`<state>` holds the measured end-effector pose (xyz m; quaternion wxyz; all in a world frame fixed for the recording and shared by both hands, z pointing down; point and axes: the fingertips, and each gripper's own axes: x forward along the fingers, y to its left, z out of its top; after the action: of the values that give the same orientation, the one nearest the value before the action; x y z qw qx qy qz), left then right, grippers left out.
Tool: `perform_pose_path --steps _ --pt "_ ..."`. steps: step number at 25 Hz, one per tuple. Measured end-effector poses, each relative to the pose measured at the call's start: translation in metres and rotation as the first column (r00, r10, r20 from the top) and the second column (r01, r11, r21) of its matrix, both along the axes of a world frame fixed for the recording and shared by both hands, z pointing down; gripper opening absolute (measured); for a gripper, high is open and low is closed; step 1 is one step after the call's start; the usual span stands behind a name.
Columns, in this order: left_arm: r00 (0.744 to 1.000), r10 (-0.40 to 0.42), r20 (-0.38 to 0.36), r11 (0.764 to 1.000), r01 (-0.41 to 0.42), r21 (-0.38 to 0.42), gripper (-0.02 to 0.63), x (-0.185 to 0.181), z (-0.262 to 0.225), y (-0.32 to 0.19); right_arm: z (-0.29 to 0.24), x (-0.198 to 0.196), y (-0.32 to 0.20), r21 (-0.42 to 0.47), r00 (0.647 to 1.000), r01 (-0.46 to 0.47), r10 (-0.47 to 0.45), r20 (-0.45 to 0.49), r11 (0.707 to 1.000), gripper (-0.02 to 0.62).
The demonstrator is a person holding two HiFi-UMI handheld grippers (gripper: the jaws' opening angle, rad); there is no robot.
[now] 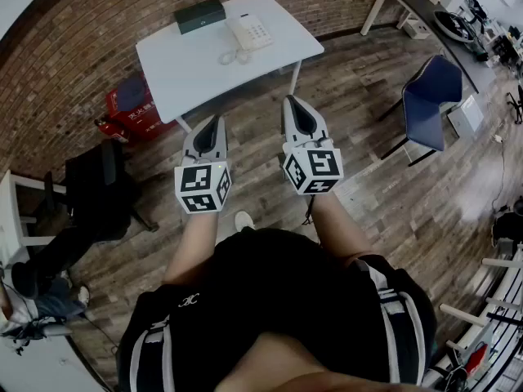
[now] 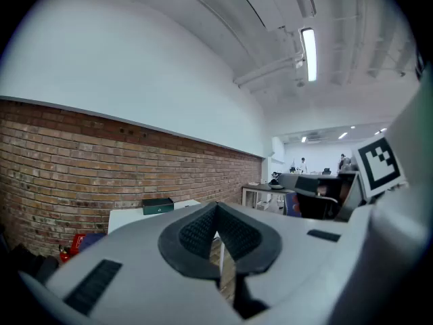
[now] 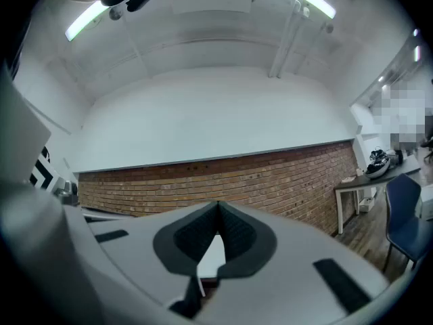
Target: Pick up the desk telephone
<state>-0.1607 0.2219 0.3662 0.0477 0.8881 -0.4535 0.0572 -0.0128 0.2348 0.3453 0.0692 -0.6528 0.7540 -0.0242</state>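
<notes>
Telephone (image 1: 249, 33) on table (image 1: 188, 76), well beyond left claw (image 1: 216, 120) and right claw (image 1: 292, 100), both closed, empty.

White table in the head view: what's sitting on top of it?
A cream desk telephone with a coiled cord, and a dark green rectangular box beside it at the far edge of the white table. Whatever lies beneath those two is covered.

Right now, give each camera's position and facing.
Head view: on the head, steeply down at the table and desk telephone; left tool, right tool, forearms show.
Left gripper view: on the left tool, facing the brick wall; shut jaws show.
Right gripper view: on the right tool, facing that wall; shut jaws show.
All share the wall.
</notes>
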Motion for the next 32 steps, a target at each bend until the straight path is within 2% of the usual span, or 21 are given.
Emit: perform_pose_path --steps 3,7,12,32 --pt "1.0 -0.008 0.014 1.0 0.008 0.005 0.0 0.001 0.003 0.008 0.0 0.003 0.009 0.003 0.999 0.022 -0.022 0.05 1.0 -0.002" --pt "0.998 -0.016 0.059 0.999 0.013 0.044 0.0 0.006 0.0 0.015 -0.005 0.009 0.016 0.022 0.999 0.013 -0.014 0.043 1.0 -0.002" --pt "0.999 -0.011 0.047 0.999 0.008 0.051 0.0 0.006 -0.003 0.01 -0.005 0.009 0.014 0.023 0.997 0.0 -0.002 0.076 1.0 -0.002" --pt "0.998 0.068 0.006 0.997 -0.068 0.047 0.0 -0.032 -0.003 -0.078 0.0 -0.039 -0.062 0.017 0.999 -0.04 0.039 0.036 0.999 -0.002"
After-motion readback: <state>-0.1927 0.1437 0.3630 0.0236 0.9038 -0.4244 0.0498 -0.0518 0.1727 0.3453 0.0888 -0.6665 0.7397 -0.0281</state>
